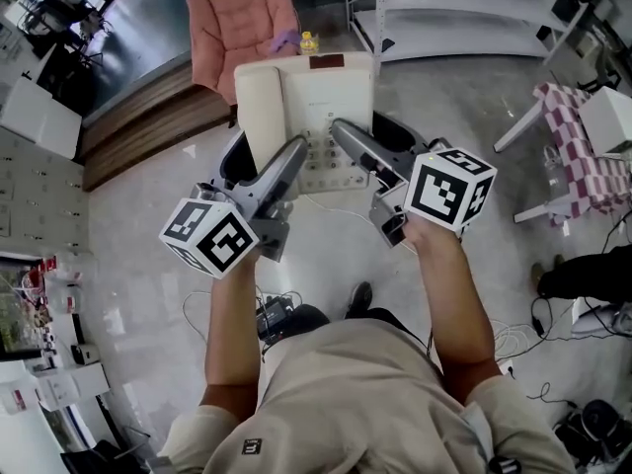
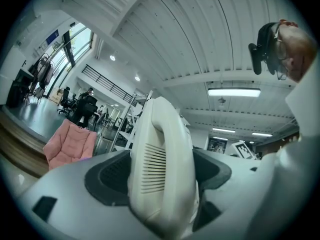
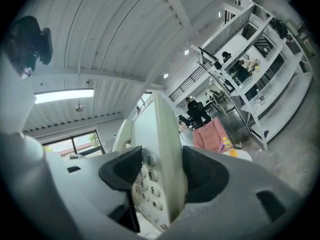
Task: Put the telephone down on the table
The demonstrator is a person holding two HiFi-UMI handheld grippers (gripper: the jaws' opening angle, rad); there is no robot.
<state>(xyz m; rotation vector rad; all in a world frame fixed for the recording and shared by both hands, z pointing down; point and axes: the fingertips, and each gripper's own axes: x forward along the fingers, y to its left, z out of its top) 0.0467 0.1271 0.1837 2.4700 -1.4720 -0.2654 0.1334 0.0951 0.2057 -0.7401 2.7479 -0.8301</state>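
Note:
A cream telephone (image 1: 326, 97) is held up in the air between both grippers, its handset (image 1: 259, 115) lying in the cradle on its left side. My left gripper (image 1: 283, 169) is shut on the handset side; in the left gripper view the ribbed handset (image 2: 160, 169) fills the space between the jaws. My right gripper (image 1: 357, 154) is shut on the telephone's right edge, and the right gripper view shows the keypad (image 3: 146, 176) beside the clamped edge. A small white table (image 3: 243, 155) with a yellow bottle (image 3: 231, 152) shows beyond the telephone; in the head view the telephone hides most of it.
A pink armchair (image 1: 242, 18) stands behind the telephone, with a wooden step (image 1: 148, 117) to its left. White shelving (image 1: 464, 18) is at the back right and a checked chair (image 1: 583, 156) at the right. Cables (image 1: 272, 314) lie on the floor near my shoe (image 1: 358, 299).

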